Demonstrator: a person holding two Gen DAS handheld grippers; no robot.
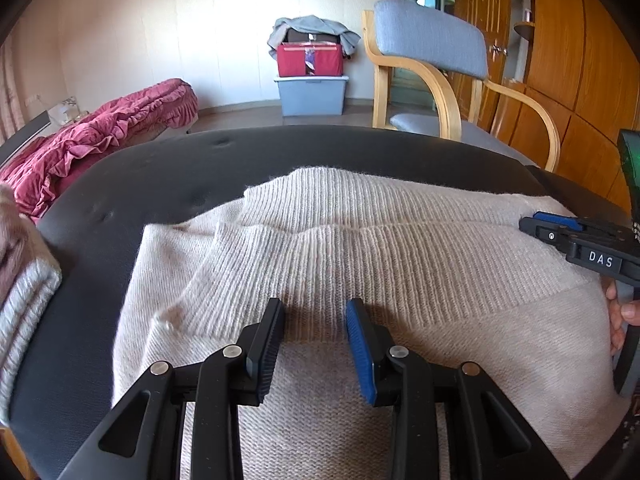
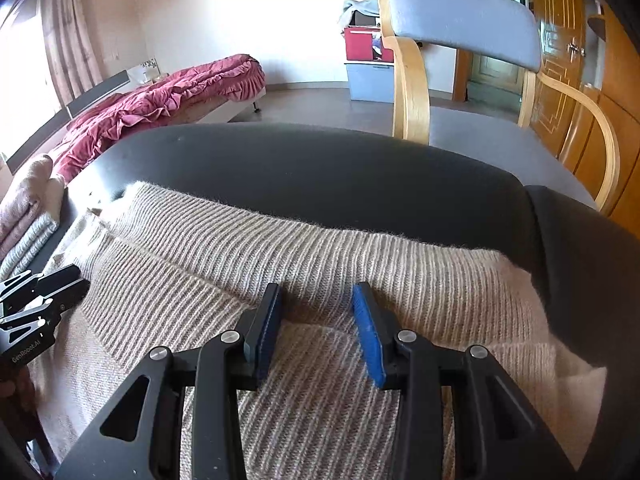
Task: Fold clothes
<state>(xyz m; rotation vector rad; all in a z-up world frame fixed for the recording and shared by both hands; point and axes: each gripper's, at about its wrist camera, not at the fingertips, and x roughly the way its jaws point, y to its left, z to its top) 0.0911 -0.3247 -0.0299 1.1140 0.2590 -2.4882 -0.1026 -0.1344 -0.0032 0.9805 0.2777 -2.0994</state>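
A cream ribbed sweater (image 1: 360,248) lies spread on the dark table (image 1: 168,176), directly under and ahead of both sets of fingers. The left gripper (image 1: 316,312) hangs just over the knit with its fingers (image 1: 360,344) a moderate gap apart and nothing clamped between them. The right gripper (image 2: 316,296) sits likewise over the ribbed band, fingers (image 2: 370,336) parted, gripping nothing; folded knitwear (image 1: 24,288) lies beyond the left fingers' outer side.

Armchair (image 1: 430,44) beside wood-panelled wardrobe (image 1: 580,60); left of armchair, stacked storage boxes (image 1: 311,80) against white wall (image 1: 160,20); bed (image 1: 100,132) farther left.
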